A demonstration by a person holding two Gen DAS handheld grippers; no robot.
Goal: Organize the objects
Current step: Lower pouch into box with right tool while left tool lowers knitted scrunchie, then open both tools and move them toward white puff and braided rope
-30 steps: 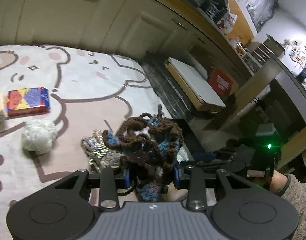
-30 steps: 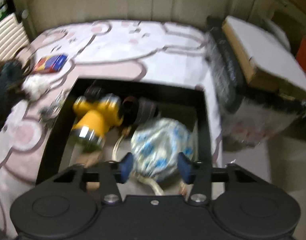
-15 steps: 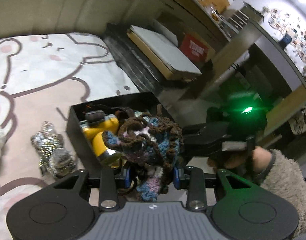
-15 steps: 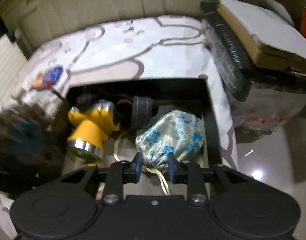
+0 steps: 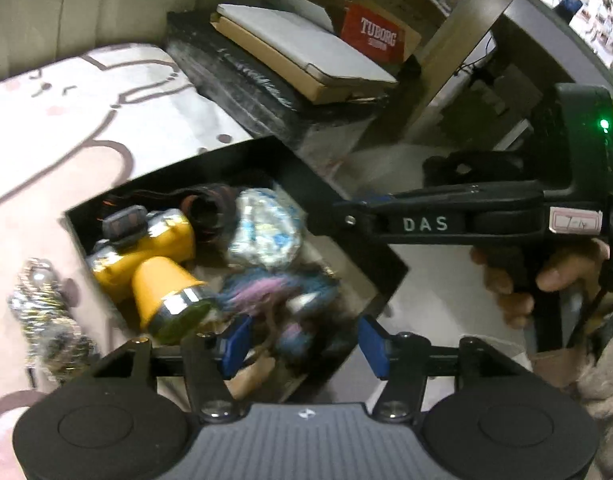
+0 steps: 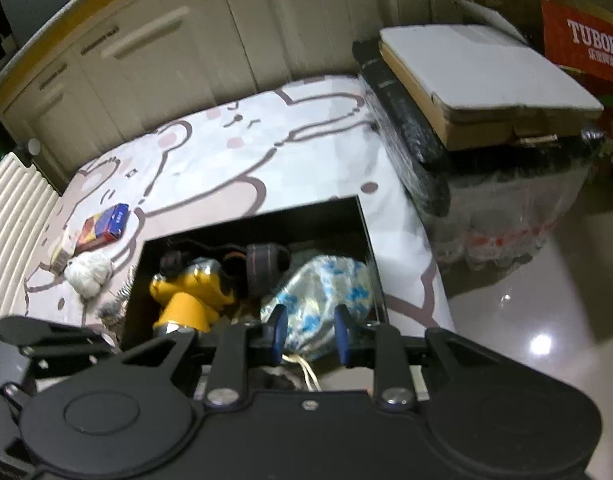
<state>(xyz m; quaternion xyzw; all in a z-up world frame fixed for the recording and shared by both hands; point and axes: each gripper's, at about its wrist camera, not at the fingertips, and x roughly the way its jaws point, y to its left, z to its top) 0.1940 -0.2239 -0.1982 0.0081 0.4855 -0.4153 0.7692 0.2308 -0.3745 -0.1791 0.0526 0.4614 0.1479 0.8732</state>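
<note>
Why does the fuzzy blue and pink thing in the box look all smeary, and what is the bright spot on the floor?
Left wrist view: the blue-pink crocheted yarn item is smeared by motion blur. Right wrist view: the bright spot is lamp glare on the glossy floor; the fisheye lens bends the cabinet doors.

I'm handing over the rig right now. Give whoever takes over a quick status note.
Left tongs: opening over the black box, crochet piece dropping in, blurred.
Right tongs: narrow gap, at the blue pouch; grip unclear.
In box: yellow torch, pouch, crochet piece.
Left on the mat: card box, white puff, silver tangle.
</note>
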